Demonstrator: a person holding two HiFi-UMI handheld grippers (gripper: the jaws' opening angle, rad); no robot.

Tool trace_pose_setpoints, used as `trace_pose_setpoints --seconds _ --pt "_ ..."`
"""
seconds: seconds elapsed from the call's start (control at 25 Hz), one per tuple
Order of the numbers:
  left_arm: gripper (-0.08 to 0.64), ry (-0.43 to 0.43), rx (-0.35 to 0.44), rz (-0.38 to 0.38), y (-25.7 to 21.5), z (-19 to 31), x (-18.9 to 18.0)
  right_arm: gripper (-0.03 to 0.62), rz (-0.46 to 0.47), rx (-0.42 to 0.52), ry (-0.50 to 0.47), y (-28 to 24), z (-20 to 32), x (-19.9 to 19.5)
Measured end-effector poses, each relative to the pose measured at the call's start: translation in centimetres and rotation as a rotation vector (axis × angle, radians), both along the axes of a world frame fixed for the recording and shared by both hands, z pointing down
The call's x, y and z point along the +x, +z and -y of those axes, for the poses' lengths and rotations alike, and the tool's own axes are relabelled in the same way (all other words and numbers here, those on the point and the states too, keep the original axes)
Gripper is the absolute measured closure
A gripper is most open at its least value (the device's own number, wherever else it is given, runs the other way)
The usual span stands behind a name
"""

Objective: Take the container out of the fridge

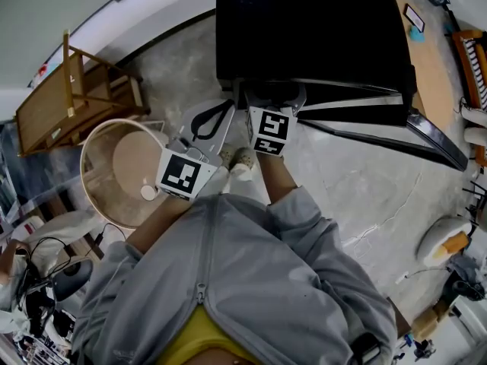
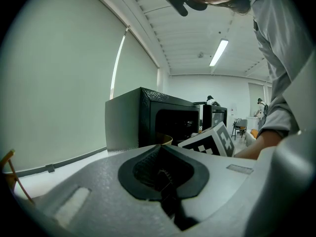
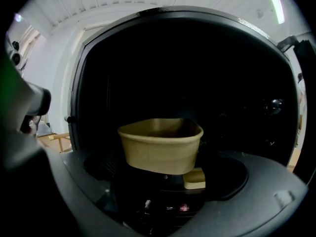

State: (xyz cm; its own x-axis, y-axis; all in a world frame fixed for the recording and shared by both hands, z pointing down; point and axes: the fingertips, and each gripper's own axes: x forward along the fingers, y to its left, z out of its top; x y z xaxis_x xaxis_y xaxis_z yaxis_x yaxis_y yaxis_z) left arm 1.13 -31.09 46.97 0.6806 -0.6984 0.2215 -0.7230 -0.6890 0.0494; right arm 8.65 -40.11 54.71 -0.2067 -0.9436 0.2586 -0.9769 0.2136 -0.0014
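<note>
The black fridge stands on the floor in front of me, its door swung open to the right. Inside the dark cavity sits a tan, open-topped container, upright. My right gripper reaches into the fridge mouth. In the right gripper view its jaws stand wide apart around the container's base, and one tan pad shows just under the container's right corner without pressing on it. My left gripper hangs outside the fridge at the left, jaws together and empty. The fridge also shows in the left gripper view.
A round tan basket-like tub stands on the floor at the left, with a wooden rack behind it. A wooden table runs along the far right. Cables and clutter lie at the lower left.
</note>
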Motion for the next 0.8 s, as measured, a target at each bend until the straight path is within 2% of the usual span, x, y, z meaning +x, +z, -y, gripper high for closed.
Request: trace_pose_setpoints --seconds 0.28,0.44,0.8 --pt "0.554 -0.009 -0.014 0.011 0.7 -0.8 -0.4 0.107 -0.023 0.028 -0.003 -0.1 1.1 -0.1" --pt "0.554 -0.018 -0.017 0.015 0.6 -1.0 -0.6 0.129 -0.026 0.036 -0.014 -0.4 1.3 -0.3" --pt "0.554 -0.003 -0.006 0.005 0.4 -1.5 0.0 0.138 -0.034 0.064 -0.025 -1.7 -0.6 0.3"
